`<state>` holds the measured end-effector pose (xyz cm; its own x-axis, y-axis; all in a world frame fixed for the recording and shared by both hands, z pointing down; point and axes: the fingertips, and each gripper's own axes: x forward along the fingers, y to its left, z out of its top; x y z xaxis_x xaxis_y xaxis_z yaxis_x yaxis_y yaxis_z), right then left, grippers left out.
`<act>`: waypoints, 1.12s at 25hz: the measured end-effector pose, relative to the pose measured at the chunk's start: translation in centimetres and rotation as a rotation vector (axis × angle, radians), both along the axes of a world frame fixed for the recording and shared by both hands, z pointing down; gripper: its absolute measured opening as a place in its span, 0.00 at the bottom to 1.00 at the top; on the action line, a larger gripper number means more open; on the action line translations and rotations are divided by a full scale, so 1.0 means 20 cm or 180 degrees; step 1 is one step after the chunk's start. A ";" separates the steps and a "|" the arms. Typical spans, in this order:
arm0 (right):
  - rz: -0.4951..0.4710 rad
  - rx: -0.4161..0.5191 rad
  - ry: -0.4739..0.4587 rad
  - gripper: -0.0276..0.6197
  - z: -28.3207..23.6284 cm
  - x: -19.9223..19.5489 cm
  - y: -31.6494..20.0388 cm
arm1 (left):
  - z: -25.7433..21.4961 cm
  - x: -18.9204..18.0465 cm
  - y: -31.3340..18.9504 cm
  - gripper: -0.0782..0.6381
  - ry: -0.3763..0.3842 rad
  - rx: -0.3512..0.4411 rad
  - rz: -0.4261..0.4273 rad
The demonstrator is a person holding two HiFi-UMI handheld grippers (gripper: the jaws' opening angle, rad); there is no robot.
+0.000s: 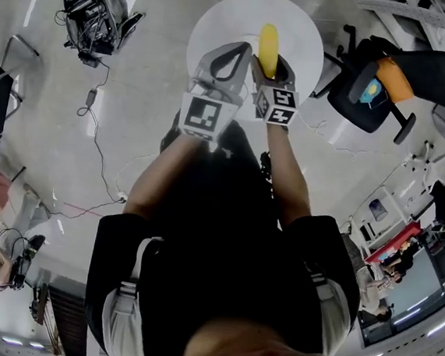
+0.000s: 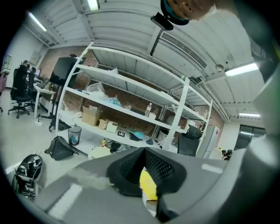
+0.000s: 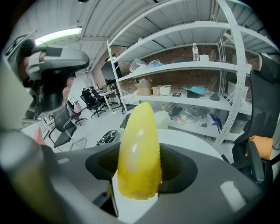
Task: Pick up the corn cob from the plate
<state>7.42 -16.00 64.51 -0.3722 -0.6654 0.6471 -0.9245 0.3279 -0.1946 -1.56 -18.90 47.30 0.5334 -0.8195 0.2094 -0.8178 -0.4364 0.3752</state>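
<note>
Closer up, corn cob within right tool

The bottom of the corn cob is hidden inside the right gripper. In the left gripper view only a thin yellow strip of it shows.

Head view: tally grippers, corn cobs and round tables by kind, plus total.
Grippers: 2 (left gripper, right gripper)
Corn cob: 1, held in the right gripper
Round table: 1
Total: 4
</note>
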 end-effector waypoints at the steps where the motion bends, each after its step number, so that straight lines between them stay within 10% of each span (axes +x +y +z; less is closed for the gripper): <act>1: 0.0039 0.0035 -0.0015 0.45 -0.03 0.01 -0.01 | -0.01 0.01 -0.01 0.11 -0.0001 0.0011 0.0041; 28: 0.0453 0.0842 -0.0275 0.45 -0.77 0.17 0.08 | -0.37 0.28 0.20 0.11 -0.0186 0.0496 0.0571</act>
<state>10.85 -14.35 49.02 -0.3094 -0.8559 0.4145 -0.9485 0.2462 -0.1995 3.95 -15.00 39.99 0.6640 -0.7376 0.1227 -0.7403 -0.6255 0.2465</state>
